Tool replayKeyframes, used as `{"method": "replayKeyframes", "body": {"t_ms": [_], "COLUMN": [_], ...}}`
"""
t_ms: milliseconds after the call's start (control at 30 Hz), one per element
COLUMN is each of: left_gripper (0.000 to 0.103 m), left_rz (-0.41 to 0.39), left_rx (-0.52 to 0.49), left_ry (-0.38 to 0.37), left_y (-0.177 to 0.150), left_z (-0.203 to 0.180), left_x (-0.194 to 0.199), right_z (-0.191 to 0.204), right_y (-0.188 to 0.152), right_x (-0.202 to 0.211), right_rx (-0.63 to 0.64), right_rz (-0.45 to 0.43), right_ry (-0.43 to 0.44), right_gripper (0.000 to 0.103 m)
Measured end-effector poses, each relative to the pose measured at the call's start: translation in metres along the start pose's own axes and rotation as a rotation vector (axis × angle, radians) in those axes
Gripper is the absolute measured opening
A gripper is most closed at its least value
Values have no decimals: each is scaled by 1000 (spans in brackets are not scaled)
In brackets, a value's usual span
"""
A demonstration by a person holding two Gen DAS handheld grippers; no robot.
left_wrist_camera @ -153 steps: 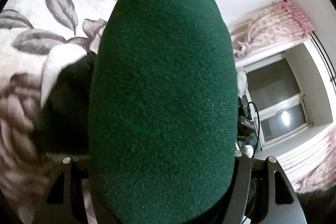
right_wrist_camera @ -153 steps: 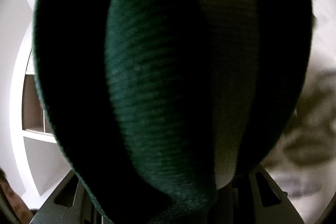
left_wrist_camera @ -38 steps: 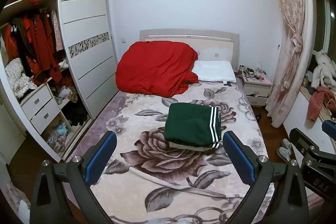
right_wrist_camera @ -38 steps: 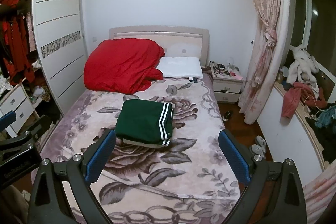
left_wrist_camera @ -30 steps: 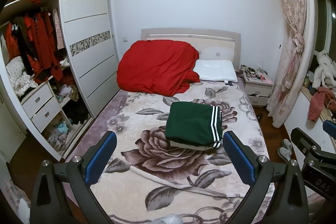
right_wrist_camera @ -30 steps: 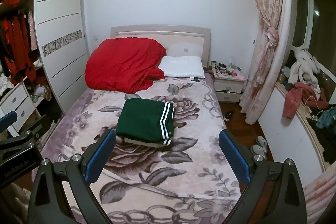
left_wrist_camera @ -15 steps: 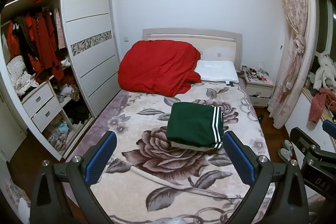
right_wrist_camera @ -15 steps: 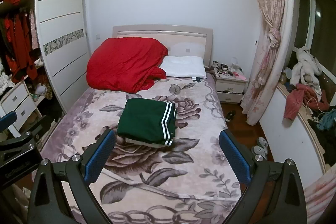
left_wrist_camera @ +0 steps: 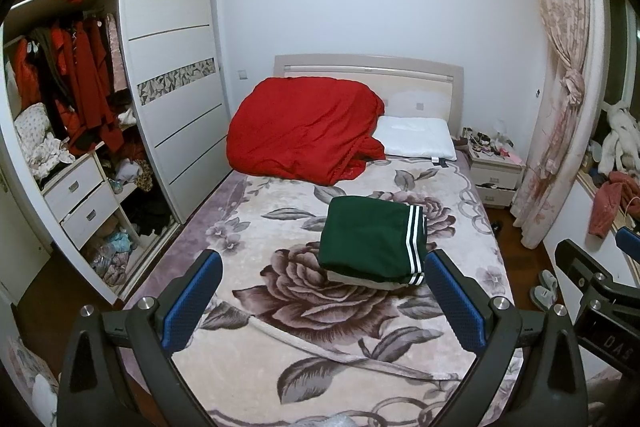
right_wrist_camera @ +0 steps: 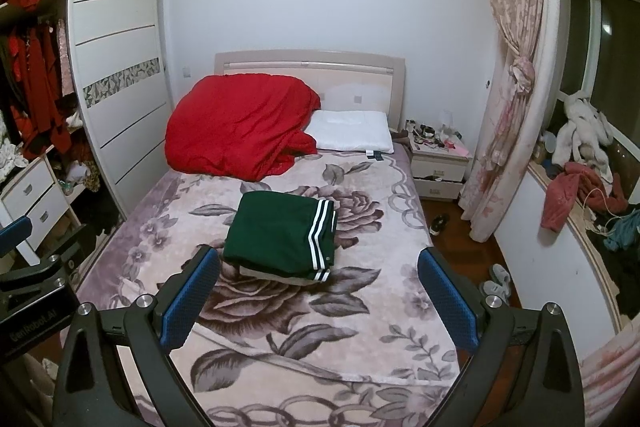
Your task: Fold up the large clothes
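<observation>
Here, both grippers, left (left_wrist_camera: 322,301) and right (right_wrist_camera: 318,297), hang wide open and empty above the bed (left_wrist_camera: 360,367); the garment (left_wrist_camera: 372,241) lies folded. Folding looks finished; nothing seems left to grasp.

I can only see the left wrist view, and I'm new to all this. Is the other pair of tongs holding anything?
Observer: No. The right tongs are open and empty. The folded green garment lies on the bed beyond them.
Operator: What's further along the window ledge?
Observer: A teal garment, in front of the red one.
Operator: Is anything written on my tongs?
Observer: Yes. The side of the left tongs carries lettering that reads GenRobot.AI.
</observation>
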State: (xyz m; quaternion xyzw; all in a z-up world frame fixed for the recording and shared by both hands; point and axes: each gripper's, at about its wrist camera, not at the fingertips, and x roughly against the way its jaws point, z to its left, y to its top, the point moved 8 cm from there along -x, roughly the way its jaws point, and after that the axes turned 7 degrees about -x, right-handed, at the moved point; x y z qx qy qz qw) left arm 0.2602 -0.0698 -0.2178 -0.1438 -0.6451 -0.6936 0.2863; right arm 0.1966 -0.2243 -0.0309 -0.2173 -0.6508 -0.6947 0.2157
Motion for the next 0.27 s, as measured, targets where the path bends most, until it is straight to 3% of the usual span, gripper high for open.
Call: {"method": "replayKeyframes", "body": {"t_ms": [267], "left_gripper": [103], "left_rz": [-10], "left_rx": [11], "left_ry": [5], "left_y": [0], "left_z": [2], "left_x": [3], "right_z": [0], "right_y": [0], "right_x": [0], "right_rx": [-1], "right_rz": [-2], "right_ry": [-2], "right_gripper": [101]}}
